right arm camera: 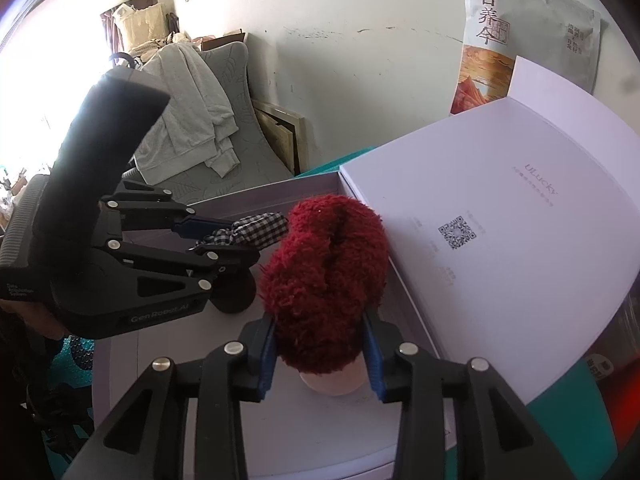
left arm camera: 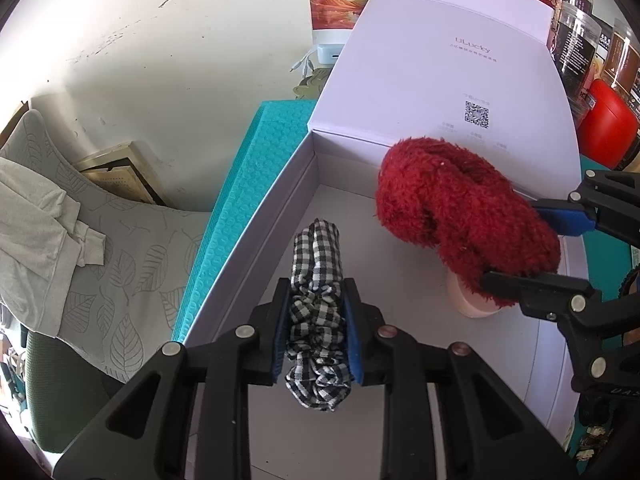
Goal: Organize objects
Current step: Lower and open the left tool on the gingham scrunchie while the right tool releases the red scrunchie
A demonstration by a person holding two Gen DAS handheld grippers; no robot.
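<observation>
a white box point(left arm camera: 256, 216) is seen lying open on a teal mat point(left arm camera: 240, 184), its lid point(left arm camera: 440, 80) folded back toward a scuffed white wall point(left arm camera: 160, 40). past the box's left edge a grey leaf-print cushion point(left arm camera: 120, 248) is draped with a pale garment point(left arm camera: 36, 216); jars point(left arm camera: 576, 40) are lined up beyond the lid's right edge. the left gripper point(left arm camera: 316, 332) is pinched on a checked scrunchie point(left arm camera: 316, 280), which is held over the box floor near the left wall. the right gripper point(right arm camera: 320, 354) is closed on a red scrunchie point(right arm camera: 324, 280), pads pressed into its fluff, above a pink cup point(right arm camera: 332, 384) that stands on the box floor nearer the right edge. the 2 scrunchies are kept apart.
</observation>
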